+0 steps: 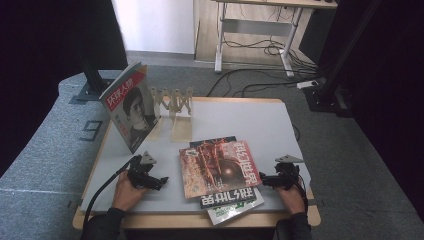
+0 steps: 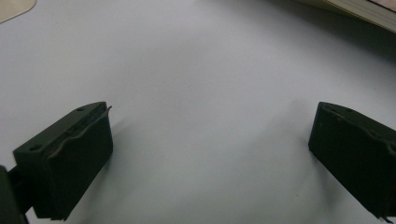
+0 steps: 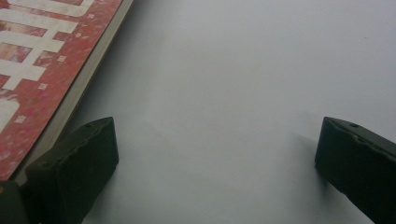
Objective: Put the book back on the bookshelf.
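A red-covered magazine (image 1: 219, 167) lies on top of a stack in the middle of the white table (image 1: 250, 120), over a magazine with a black and green cover (image 1: 231, 203). Another magazine (image 1: 131, 106) stands tilted against a wooden rack (image 1: 172, 102) at the back left. My left gripper (image 1: 157, 181) rests low on the table to the left of the stack, open with bare table between its jaws (image 2: 205, 154). My right gripper (image 1: 265, 179) sits at the stack's right edge, also open (image 3: 217, 158), its left jaw beside the red magazine's edge (image 3: 70, 100).
The lowest magazine overhangs the table's front edge. Behind the table are a grey carpeted floor, cables (image 1: 260, 80) and the legs of a desk (image 1: 250, 40). Black stands (image 1: 95, 75) flank the table at the left and right.
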Tool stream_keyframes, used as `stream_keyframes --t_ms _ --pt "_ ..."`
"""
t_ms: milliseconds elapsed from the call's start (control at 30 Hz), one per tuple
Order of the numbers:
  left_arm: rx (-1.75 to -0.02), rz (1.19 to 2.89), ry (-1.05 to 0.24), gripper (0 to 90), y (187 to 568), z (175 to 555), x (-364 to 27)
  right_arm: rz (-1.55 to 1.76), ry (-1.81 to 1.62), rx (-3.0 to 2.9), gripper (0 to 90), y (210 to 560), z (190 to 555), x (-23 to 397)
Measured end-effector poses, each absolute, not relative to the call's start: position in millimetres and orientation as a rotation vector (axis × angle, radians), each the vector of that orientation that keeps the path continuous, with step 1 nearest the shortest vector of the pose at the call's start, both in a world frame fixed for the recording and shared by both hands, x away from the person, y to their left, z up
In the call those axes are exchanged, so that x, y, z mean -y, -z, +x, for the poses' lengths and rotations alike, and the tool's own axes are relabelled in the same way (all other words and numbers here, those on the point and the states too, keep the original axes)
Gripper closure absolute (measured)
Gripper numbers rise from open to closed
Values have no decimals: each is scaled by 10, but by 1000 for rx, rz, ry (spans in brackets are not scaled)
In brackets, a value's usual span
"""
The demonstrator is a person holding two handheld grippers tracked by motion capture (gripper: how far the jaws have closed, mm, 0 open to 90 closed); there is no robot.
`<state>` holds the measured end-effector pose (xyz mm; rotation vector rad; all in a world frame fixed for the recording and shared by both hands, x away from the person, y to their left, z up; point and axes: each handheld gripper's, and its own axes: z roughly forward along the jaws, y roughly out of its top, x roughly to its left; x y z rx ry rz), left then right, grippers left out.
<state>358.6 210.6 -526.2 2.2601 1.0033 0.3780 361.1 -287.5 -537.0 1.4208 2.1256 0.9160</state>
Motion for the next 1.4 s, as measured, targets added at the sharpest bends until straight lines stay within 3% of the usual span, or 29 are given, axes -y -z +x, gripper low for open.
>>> stream_keyframes --t_ms 1400 --pt "-803 2259 -248 0 4932 4004 -1552 1324 -1029 -2126 0 5057 3239 2803"
